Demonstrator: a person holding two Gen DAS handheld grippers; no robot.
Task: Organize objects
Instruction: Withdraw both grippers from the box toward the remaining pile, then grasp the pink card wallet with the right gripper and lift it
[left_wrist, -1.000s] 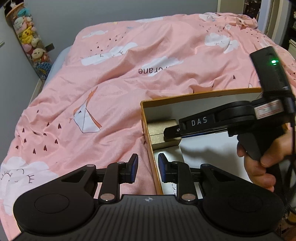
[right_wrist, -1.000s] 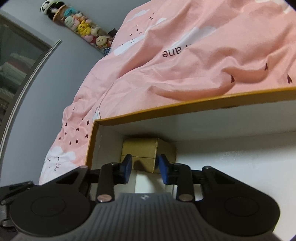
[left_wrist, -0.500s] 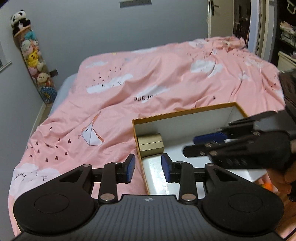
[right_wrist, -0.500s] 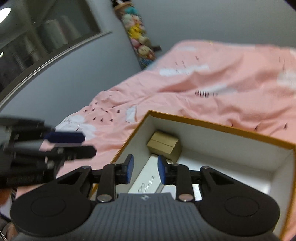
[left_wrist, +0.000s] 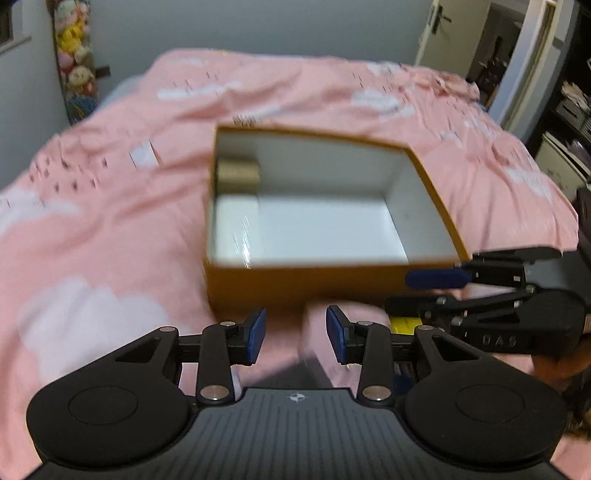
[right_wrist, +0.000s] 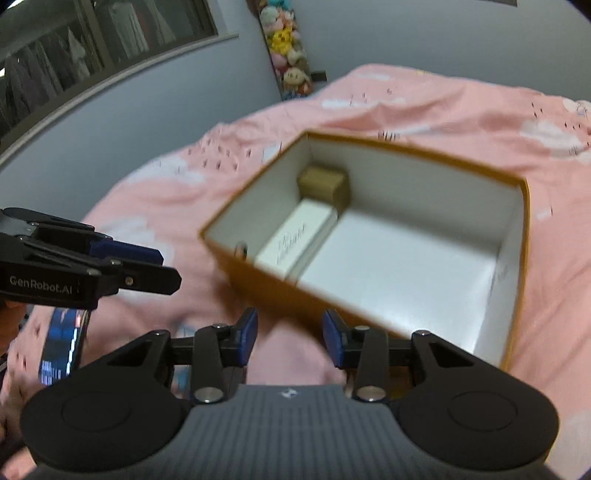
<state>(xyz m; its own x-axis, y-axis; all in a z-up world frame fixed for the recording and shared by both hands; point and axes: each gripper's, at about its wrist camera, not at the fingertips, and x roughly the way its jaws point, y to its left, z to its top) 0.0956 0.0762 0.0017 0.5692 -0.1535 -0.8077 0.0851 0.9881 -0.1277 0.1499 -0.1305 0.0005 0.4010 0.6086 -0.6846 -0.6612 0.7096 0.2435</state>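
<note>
An open orange cardboard box (left_wrist: 436, 206) with white inner walls sits on the pink bedspread; it also shows in the right wrist view (right_wrist: 517, 258). In its far left corner stands a small gold box (left_wrist: 238, 173) (right_wrist: 325, 182), with a flat white box (right_wrist: 295, 240) lying in front of it. My left gripper (left_wrist: 295, 336) is open and empty, near the box's front wall. My right gripper (right_wrist: 290, 338) is open and empty, held in front of the box's near corner. Each gripper shows from the side in the other's view.
The pink bedspread (left_wrist: 110, 229) with cloud prints covers the bed. A phone with a lit screen (right_wrist: 62, 339) lies at the lower left in the right wrist view. A yellow object (left_wrist: 404, 325) sits below the right gripper. Hanging plush toys (right_wrist: 288, 44) are on the grey wall.
Both grippers have pulled back out of the box toward the bed's near edge. The gold box stays in the far left corner. The whole box is now in view.
</note>
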